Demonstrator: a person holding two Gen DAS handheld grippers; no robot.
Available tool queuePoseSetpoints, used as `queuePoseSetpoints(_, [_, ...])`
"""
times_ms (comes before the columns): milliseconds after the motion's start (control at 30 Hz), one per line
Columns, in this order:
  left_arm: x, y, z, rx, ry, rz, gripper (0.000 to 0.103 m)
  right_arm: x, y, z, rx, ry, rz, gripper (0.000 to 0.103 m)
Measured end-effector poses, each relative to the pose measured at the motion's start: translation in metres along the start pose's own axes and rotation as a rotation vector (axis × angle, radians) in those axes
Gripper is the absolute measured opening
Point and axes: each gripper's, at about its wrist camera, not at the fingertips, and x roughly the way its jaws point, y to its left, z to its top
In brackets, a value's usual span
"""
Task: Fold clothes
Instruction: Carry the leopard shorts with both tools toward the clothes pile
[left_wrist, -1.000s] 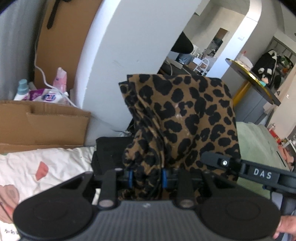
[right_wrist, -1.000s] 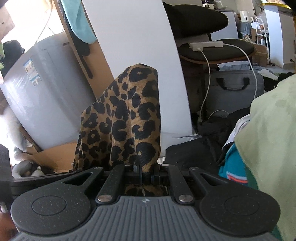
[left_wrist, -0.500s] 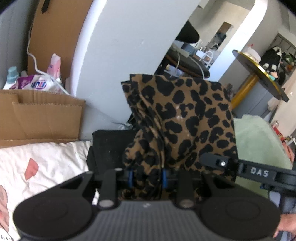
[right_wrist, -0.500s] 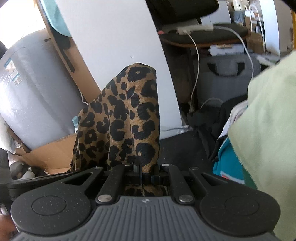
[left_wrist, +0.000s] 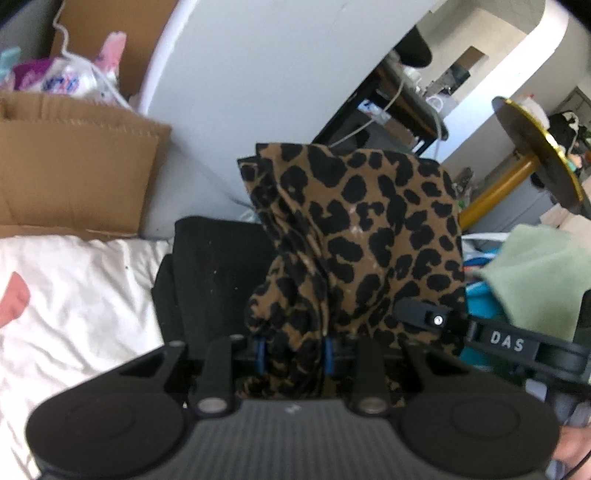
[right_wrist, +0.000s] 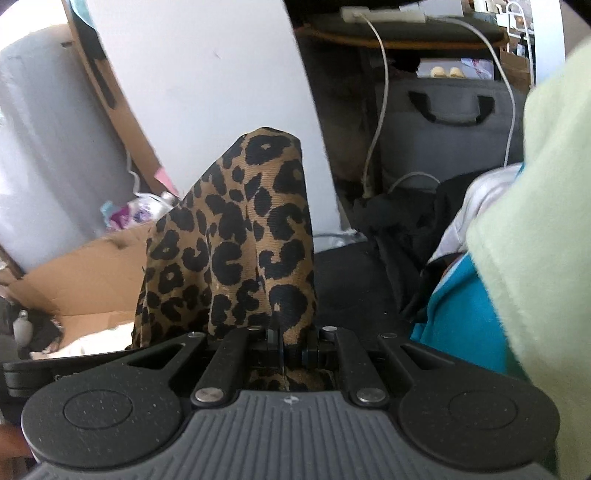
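Both claws pinch the spotty cloth (left_wrist: 354, 236): left gripper (left_wrist: 293, 354) holds a thick bunch; right gripper (right_wrist: 291, 347) squeezes a thin edge; keep it tight and level, above the white sheet (left_wrist: 81, 295).

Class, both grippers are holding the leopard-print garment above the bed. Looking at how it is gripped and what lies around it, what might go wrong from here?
1. The left gripper pinches a thick bunch of the leopard-print garment, while the right gripper clamps a thin edge; the fold may come out uneven.
2. The pale green cloth and teal item lie close by; the garment could land on them or drag them.
3. The black garment lies underneath and may get caught up.
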Motion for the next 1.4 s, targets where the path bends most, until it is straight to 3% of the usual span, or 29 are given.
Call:
queuePoseSetpoints(267, [0.065,0.042,0.004,-0.085,0.010,-0.052,0.029,0.073,-0.033,-0.001,-0.033,0.023,-0.010,0.007])
queuePoseSetpoints(600, [0.109,0.075,0.026,-0.123,0.019,-0.035,0.029,0.136,-0.037,0.013,-0.084,0.049,-0.016,0.007])
queuePoseSetpoints(933, [0.147,0.110,0.031,-0.231,0.058,-0.003,0.030,0.199,-0.046,0.028,-0.121,0.083,-0.043,0.008])
queuePoseSetpoints(1000, [0.152,0.117,0.030,-0.261,0.069,0.015,0.044,0.210,-0.045,0.025,-0.163,0.084,-0.063,0.011])
queuePoseSetpoints(1067, [0.150,0.116,0.032,-0.239,0.080,0.071,0.055,0.215,-0.041,0.022,-0.224,0.070,-0.146,0.022])
queuePoseSetpoints(1133, [0.142,0.110,0.036,-0.178,0.076,0.085,0.053,0.208,-0.030,0.018,-0.313,0.031,-0.224,0.024])
queuePoseSetpoints(1233, [0.126,0.103,0.043,-0.113,0.062,0.126,0.053,0.187,-0.016,0.014,-0.396,-0.026,-0.211,0.026])
queuePoseSetpoints(1400, [0.100,0.079,0.058,-0.005,0.009,0.118,0.019,0.142,-0.002,-0.002,-0.389,-0.078,-0.112,0.026])
